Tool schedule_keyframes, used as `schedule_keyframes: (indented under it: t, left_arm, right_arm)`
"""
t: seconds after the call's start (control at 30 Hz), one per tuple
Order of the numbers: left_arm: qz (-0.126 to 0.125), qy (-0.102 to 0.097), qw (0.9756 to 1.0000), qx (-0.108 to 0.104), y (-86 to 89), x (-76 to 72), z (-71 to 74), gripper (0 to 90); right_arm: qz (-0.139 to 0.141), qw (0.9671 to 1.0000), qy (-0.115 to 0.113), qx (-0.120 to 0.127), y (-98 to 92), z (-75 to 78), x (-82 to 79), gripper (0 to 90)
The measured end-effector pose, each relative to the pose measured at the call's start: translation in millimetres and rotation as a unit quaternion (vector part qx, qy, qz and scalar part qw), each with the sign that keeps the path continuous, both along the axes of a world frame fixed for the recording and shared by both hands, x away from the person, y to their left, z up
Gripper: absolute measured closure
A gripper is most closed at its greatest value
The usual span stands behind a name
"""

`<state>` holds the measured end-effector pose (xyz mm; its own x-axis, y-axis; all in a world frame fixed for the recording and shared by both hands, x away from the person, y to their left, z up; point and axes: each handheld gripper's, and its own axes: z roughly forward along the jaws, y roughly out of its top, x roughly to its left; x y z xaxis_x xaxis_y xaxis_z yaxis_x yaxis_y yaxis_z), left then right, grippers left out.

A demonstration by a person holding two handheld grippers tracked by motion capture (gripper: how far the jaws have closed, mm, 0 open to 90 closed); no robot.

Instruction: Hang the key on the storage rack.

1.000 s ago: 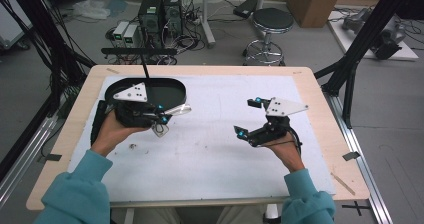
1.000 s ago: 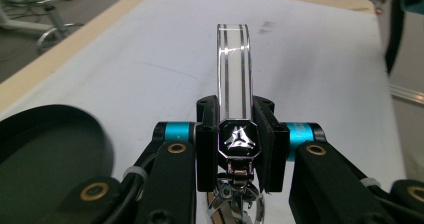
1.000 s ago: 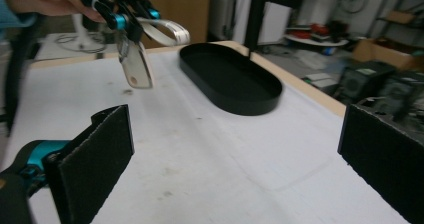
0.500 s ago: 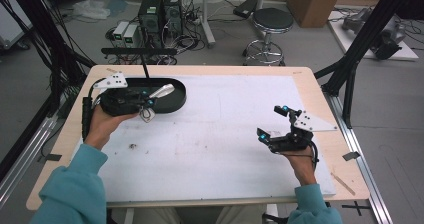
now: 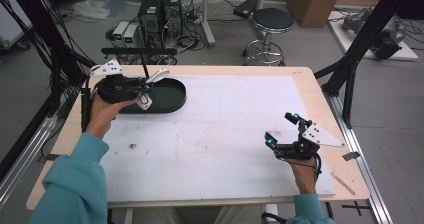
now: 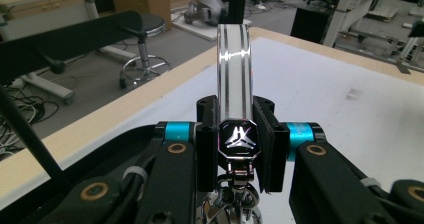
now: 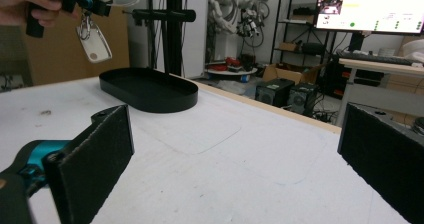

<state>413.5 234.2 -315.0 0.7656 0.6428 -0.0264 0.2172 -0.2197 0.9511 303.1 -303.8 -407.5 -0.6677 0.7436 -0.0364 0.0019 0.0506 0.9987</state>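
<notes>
My left gripper (image 5: 142, 88) is shut on a keychain (image 5: 145, 102): a white strap loop with a black emblem clasp (image 6: 239, 139) and a key ring, from which a white tag (image 7: 94, 44) dangles. It hovers over the left end of a black oval tray (image 5: 172, 100). The left gripper view has the strap (image 6: 233, 69) pinched upright between the two pads. My right gripper (image 5: 281, 128) rests low near the table's front right, open, with nothing between its jaws (image 7: 240, 134).
A black stand with a horizontal bar (image 5: 139, 50) rises just behind the tray. A white mat (image 5: 220, 134) covers most of the wooden table (image 5: 305, 76). Computers, cables and a stool sit on the floor beyond the far edge.
My left hand has carried the keychain left and back, to the tray's left end. My right hand has moved right, nearer the front edge, and sunk lower.
</notes>
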Motion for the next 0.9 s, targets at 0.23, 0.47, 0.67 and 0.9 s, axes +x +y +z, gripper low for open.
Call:
schedule_keyframes:
  t: [0.23, 0.47, 0.67, 0.9]
  left_arm:
    - [0.006, 0.0, 1.0, -0.008, -1.6, 14.2, 2.6, 74.2]
    - [0.013, 0.002, 0.9997, -0.019, -6.0, 26.9, 5.9, 74.2]
    - [0.02, 0.005, 0.9997, -0.015, -13.8, 34.5, 2.6, 74.2]
    - [0.039, 0.013, 0.9989, -0.025, -23.7, 38.0, -2.8, 74.2]
  right_arm:
    - [-0.017, 0.9998, 0.001, 0.012, -2.4, -11.0, -0.5, 0.8]
    - [-0.02, 0.9996, -0.009, 0.019, -0.5, -19.4, -2.0, 0.8]
    - [-0.024, 0.9995, -0.012, 0.018, 1.0, -23.5, -4.1, 0.8]
    - [-0.029, 0.9994, -0.006, 0.018, 1.3, -30.3, -6.4, 0.8]
